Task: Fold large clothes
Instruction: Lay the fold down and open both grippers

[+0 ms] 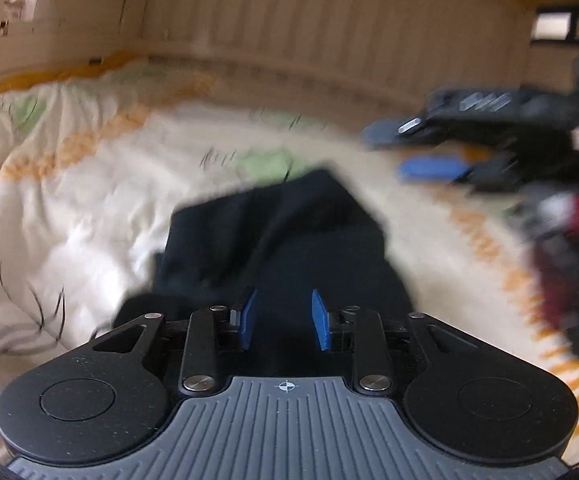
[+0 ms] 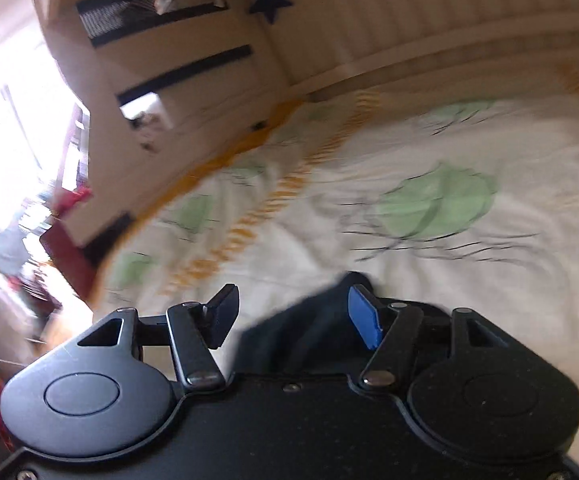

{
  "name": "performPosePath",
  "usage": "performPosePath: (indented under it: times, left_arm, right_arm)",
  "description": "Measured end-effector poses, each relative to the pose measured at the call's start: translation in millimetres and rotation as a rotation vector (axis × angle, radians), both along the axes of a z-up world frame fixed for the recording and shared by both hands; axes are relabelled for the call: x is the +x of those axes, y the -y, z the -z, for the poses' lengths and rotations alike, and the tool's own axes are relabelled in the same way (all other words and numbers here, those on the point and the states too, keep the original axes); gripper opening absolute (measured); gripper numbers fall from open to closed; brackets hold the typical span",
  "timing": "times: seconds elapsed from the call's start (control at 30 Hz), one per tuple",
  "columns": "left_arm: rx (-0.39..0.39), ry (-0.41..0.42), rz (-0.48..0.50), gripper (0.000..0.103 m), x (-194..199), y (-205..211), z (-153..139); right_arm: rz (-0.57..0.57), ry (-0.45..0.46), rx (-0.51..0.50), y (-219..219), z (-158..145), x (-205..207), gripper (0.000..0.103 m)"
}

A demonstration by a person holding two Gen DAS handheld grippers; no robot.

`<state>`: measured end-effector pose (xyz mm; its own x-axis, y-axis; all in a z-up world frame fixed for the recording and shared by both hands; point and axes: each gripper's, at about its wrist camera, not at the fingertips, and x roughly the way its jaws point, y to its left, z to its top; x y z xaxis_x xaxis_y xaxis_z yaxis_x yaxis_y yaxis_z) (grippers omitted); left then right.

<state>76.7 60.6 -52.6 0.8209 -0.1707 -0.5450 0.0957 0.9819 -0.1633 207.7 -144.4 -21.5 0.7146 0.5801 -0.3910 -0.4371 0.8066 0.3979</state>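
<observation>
Left wrist view: left gripper [image 1: 281, 316] with pads a little apart, dark garment [image 1: 273, 236] in the gap, no pinch visible. Garment on bedsheet [image 1: 69, 220]. Right gripper [image 1: 417, 148] at right, fingers apart, empty.

Right wrist view: fingers [image 2: 363, 316] wide apart, garment [image 2: 309, 332] just below, not clamped.

Two close wrist views down onto one shared bedspread [image 1: 69, 208]

A home bedroom: a rumpled leaf-printed bedspread [image 2: 429, 168] lies against cream panelled walls [image 1: 329, 28] with a star ornament [image 2: 269, 0].
</observation>
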Motion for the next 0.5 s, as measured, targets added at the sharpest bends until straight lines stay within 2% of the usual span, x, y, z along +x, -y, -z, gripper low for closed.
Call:
performPosePath:
  times: [0.03, 0.07, 0.1, 0.13, 0.2, 0.33, 0.43, 0.5]
  left_arm:
    - [0.022, -0.039, -0.016, 0.029, 6.8, -2.0, 12.2]
    - [0.025, -0.073, -0.034, 0.029, 12.0, -7.0, 23.1]
    - [0.011, -0.082, -0.044, 0.029, 13.8, -13.7, 29.0]
    - [-0.013, -0.081, -0.050, 0.029, 14.5, -19.5, 31.8]
    - [-0.036, -0.089, -0.045, 0.028, 15.5, -23.9, 29.7]
    - [0.005, -0.081, -0.040, 0.029, 11.7, -19.9, 28.3]
    - [0.004, -0.079, -0.041, 0.029, 10.6, -18.5, 29.5]
    - [0.005, -0.078, -0.039, 0.029, 16.1, -16.9, 31.4]
  right_arm:
    - [0.018, 0.005, -0.034, 3.5, 3.0, -2.4, 0.059]
    - [0.034, 0.009, -0.062, 1.5, 5.4, -4.1, 0.046]
    - [0.048, 0.016, -0.094, 0.5, 8.1, -5.5, 0.026]
    - [0.053, 0.023, -0.121, -3.0, 9.6, -4.4, 0.020]
    - [0.043, 0.030, -0.158, -10.6, 14.6, -2.0, 0.018]
    - [0.007, 0.017, -0.176, -27.0, 25.4, 13.5, 0.018]
    - [-0.002, -0.032, -0.234, -43.5, 40.2, 41.8, 0.019]
    - [0.009, -0.090, -0.260, -50.3, 56.0, 66.3, 0.012]
